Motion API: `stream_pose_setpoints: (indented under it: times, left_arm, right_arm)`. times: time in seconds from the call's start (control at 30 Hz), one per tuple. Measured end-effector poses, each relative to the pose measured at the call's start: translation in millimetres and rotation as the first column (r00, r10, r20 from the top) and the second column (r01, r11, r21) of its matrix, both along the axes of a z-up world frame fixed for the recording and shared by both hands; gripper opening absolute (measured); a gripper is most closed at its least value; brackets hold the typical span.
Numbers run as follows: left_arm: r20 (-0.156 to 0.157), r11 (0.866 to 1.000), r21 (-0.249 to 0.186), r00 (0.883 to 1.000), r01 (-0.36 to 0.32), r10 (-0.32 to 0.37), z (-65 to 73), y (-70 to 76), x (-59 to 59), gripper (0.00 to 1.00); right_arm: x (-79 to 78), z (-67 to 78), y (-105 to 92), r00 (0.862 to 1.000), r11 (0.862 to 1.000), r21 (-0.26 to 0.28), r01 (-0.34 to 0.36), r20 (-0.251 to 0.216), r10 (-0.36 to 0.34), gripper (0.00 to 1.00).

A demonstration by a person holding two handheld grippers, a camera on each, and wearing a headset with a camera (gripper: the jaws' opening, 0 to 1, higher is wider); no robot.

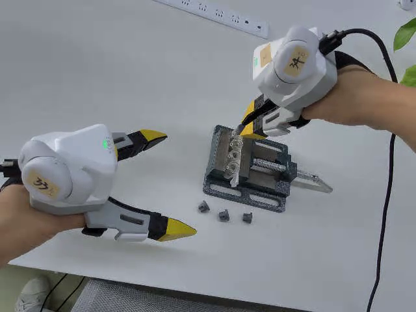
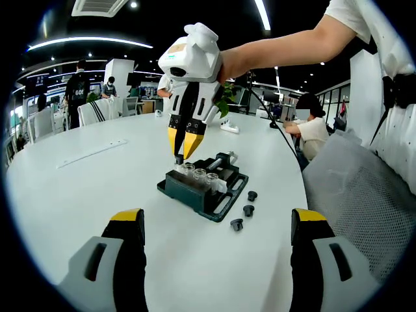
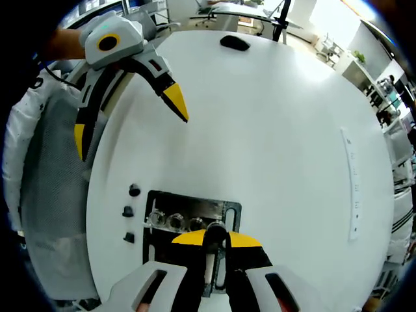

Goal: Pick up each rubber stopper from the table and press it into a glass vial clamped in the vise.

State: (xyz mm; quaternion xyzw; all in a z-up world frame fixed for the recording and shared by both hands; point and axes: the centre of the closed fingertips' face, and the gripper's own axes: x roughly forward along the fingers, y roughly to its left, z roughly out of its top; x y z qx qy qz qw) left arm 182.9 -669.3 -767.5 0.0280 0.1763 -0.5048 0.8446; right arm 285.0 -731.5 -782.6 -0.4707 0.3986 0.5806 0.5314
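In the upper right of the head view, the right gripper (image 1: 242,130) has its jaws pinched narrow on a dark rubber stopper (image 2: 179,158), held just above the far end of the row of glass vials (image 1: 233,159) in the vise (image 1: 260,188) at the centre of the frame. The main risk is a crooked press. If the stopper meets the rim tilted or off-centre, it could squirt out of the yellow tips and roll across the table (image 1: 97,78), or load the glass sideways and chip it. The tips hide that vial's mouth in the right gripper view, so alignment is hard to judge. Three more stoppers (image 1: 224,214) lie below the vise. The left gripper (image 1: 170,182), at the lower left, hangs with its jaws wide and empty.
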Motion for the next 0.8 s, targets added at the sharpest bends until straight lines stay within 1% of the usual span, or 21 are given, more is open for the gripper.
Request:
stream_pose_setpoints:
  times: [0.07,0.2,0.27,0.47,0.63,0.73,0.8]
  left_arm:
    - [0.000,1.000,-0.001,1.000,0.000,0.000,-0.1,-0.1,0.4,0.93]
    - [-0.001,1.000,-0.006,1.000,-0.001,0.001,1.0,-0.3,1.5,0.93]
    - [0.001,1.000,-0.007,1.000,-0.001,0.001,1.5,-0.5,2.0,0.93]
    - [0.000,1.000,-0.013,1.000,-0.004,0.004,2.4,-0.6,3.3,0.92]
    - [-0.002,1.000,-0.014,1.000,-0.004,0.004,2.1,-0.8,3.6,0.92]
    - [-0.002,1.000,-0.018,1.000,-0.005,0.005,2.4,-1.4,4.1,0.92]
    - [-0.001,1.000,-0.019,1.000,-0.005,0.005,2.1,-1.6,4.5,0.92]
  right_arm:
    - [-0.1,-0.2,0.0,1.000,1.000,-0.017,-0.003,-0.001,0.003,0.06]
    - [-0.2,0.2,1.3,1.000,0.999,-0.034,0.001,-0.001,-0.001,0.06]
    - [-0.1,-1.3,-1.4,1.000,0.999,-0.044,0.003,0.009,-0.002,0.06]
    - [0.9,-1.4,-1.7,1.000,0.998,-0.053,0.026,0.016,-0.025,0.05]
    - [1.7,-1.6,1.8,1.000,0.997,-0.075,0.021,0.020,-0.020,0.05]
    - [0.1,-2.7,0.8,1.000,0.996,-0.093,0.014,0.029,-0.011,0.04]
    - [2.3,-4.5,0.2,0.999,0.995,-0.103,0.012,0.033,-0.009,0.04]
